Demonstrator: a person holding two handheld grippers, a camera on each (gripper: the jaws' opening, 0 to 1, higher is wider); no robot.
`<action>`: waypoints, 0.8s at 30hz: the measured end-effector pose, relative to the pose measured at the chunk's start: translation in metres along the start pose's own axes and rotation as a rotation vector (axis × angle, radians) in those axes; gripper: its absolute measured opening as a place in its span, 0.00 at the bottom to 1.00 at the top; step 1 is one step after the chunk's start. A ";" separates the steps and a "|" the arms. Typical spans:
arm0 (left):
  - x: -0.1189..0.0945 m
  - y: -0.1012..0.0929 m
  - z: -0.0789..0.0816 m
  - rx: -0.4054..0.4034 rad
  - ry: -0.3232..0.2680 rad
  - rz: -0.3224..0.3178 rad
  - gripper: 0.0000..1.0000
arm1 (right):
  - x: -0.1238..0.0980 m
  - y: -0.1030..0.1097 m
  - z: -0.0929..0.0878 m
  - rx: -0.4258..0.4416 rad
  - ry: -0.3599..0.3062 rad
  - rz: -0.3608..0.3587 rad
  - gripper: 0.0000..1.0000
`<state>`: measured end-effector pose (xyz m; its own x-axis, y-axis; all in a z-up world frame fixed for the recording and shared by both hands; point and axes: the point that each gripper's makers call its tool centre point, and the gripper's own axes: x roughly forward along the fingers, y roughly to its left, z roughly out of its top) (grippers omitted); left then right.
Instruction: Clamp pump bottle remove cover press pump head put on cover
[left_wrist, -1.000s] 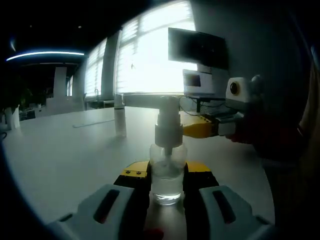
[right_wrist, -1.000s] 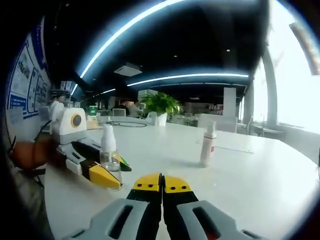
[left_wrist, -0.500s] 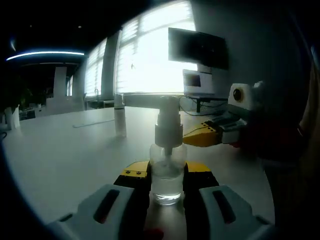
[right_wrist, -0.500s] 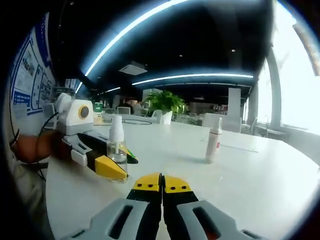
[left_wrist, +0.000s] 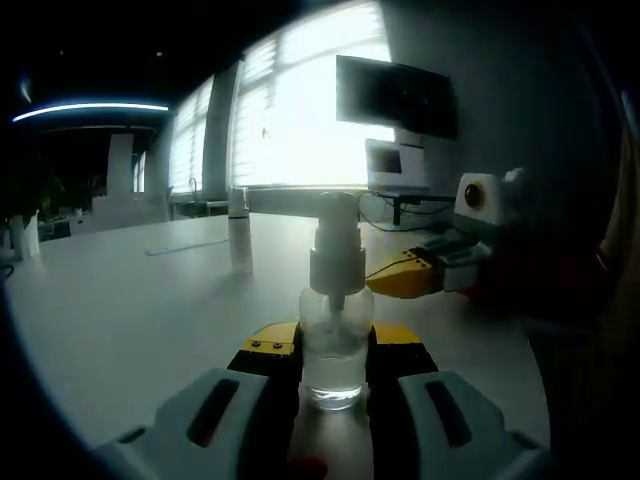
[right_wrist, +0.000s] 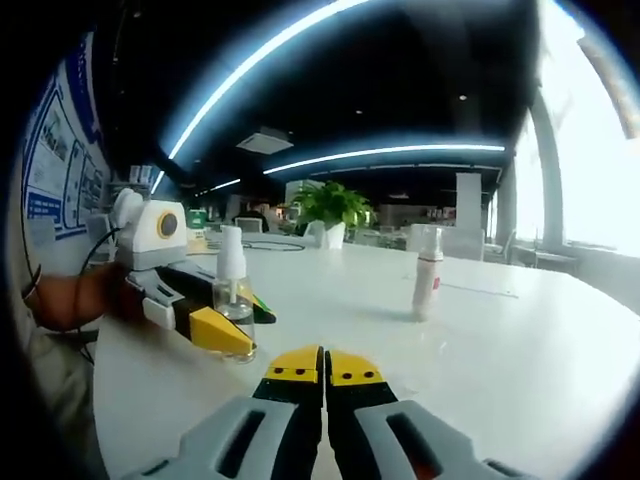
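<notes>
While our left gripper sits clamped on the clear pump bottle, which stands upright on the white table btwn its jaws, we see the pump head uncovered above them. Our right gripper has its jaws pressed together, holding nothing, tips near the bottle's right side. A 2nd capped bottle stands well apart, fwd-right of the right jaws.

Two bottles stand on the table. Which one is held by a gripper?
The clear bottle, clamped between the left gripper's jaws. The white bottle stands alone, farther off on the table.
</notes>
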<state>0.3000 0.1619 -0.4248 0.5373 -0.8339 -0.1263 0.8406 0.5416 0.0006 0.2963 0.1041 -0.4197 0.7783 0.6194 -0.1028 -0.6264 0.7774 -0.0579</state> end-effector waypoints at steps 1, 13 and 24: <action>0.000 0.000 0.000 0.000 0.000 0.000 0.16 | 0.000 0.000 0.000 0.002 -0.003 0.001 0.00; -0.001 0.001 0.000 0.002 0.001 0.002 0.16 | 0.000 -0.005 0.003 0.017 -0.025 0.001 0.00; -0.001 0.001 0.001 0.003 0.001 0.006 0.16 | 0.002 0.001 -0.003 -0.085 0.006 0.006 0.00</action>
<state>0.2998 0.1633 -0.4240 0.5421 -0.8307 -0.1270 0.8377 0.5460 0.0044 0.2969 0.1054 -0.4234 0.7743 0.6233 -0.1092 -0.6327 0.7614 -0.1412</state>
